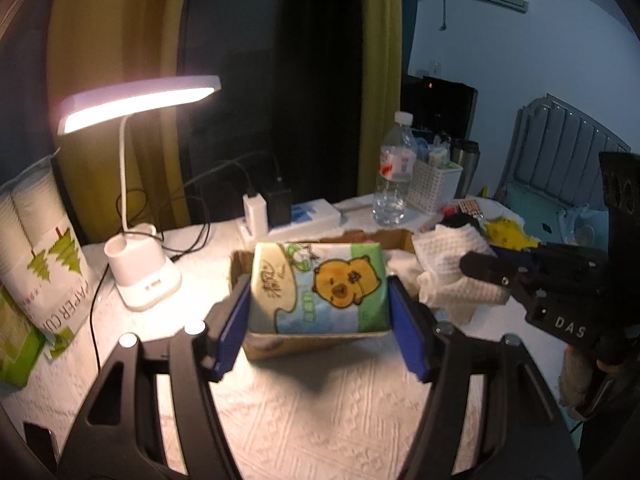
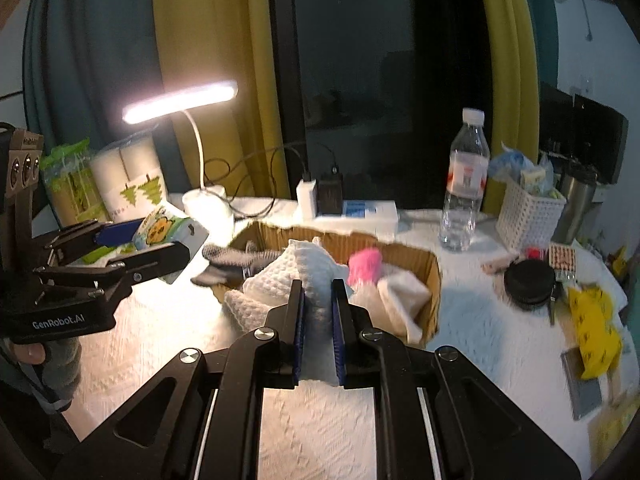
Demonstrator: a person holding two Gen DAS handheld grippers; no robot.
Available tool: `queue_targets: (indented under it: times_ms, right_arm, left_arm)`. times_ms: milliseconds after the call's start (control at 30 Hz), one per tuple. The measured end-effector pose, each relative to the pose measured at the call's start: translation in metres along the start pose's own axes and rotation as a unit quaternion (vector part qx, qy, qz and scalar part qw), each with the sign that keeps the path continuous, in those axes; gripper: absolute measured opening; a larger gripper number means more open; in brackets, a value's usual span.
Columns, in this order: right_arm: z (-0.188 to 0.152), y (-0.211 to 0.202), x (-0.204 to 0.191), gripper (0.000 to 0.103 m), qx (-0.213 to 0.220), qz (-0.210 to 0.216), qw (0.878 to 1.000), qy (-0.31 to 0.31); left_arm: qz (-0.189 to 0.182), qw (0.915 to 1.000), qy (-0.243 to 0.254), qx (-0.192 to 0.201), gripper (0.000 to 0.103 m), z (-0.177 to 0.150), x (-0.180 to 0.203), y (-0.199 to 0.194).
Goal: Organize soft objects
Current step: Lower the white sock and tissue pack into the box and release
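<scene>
Left tongs (image 1: 320,300): I have them spread wide, pinching the tissue pack (image 1: 318,286).
Right tongs (image 2: 319,320): nearly together, pinching a white towel (image 2: 316,276).

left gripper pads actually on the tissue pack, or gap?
Touching. In the left wrist view both blue pads of the left gripper press flat on the sides of the tissue pack, which hangs above the cardboard box.

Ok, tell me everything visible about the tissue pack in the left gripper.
The tissue pack is a soft, glossy plastic-wrapped block, green and pale blue, printed with an orange cartoon bear. The left gripper clamps it between blue pads on its two short sides, holding it above the cardboard box, tilted slightly. Nothing else visibly touches it.
</scene>
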State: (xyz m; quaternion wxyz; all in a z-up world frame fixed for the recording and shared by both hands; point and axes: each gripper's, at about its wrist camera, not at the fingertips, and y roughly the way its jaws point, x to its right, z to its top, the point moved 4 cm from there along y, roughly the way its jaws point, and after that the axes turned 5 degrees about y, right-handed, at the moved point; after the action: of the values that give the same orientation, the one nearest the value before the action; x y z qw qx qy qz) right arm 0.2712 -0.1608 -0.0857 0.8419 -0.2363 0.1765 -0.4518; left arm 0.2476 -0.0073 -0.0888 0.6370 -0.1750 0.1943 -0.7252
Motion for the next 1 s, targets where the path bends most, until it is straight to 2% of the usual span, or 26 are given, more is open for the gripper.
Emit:
queue_targets:
  times_ms: [167, 467, 700, 1000]
  right_arm:
    - [0.015, 0.015, 0.001, 0.013, 0.005, 0.008, 1.000, -0.003]
    - [0.025, 0.072, 0.014, 0.013, -0.027, 0.021, 0.999, 0.003]
    - [0.018, 0.122, 0.024, 0.013, -0.062, 0.020, 0.998, 0.005]
    - [-0.002, 0.158, 0.031, 0.014, -0.109, 0.027, 0.993, 0.020]
  left_arm:
    - [-0.007, 1.0000, -0.005, -0.003, 0.066, 0.007, -0.006, 0.020]
    - [-0.020, 0.9985, -0.020, -0.047, 0.066, -0.004, -0.018, 0.084]
    - [-0.030, 0.9947, -0.020, -0.097, 0.066, -0.021, -0.018, 0.132]
    - [-0.020, 0.9940, -0.002, -0.108, 0.067, -0.026, -0.012, 0.147]
